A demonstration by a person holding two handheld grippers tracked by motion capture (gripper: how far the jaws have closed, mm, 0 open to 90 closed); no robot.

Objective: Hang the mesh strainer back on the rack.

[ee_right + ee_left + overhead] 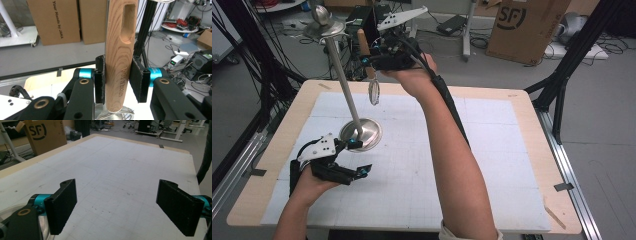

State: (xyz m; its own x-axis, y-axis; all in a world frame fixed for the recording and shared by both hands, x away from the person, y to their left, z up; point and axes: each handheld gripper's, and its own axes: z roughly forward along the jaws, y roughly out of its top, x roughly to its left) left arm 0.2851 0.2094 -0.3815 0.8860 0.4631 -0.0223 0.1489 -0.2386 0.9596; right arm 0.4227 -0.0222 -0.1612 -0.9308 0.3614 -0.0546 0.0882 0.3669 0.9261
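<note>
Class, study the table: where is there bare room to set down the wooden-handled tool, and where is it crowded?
The white mat is bare to the right of the raised forearm, up to the wooden table edge, and along the near edge. It is crowded at the left, where the metal stand rises from its round base, with the left gripper open beside it. The right gripper clamps the wooden handle.

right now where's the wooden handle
The wooden handle stands upright, clamped in the right gripper, raised over the table's far edge, beside the metal stand's top.
</note>
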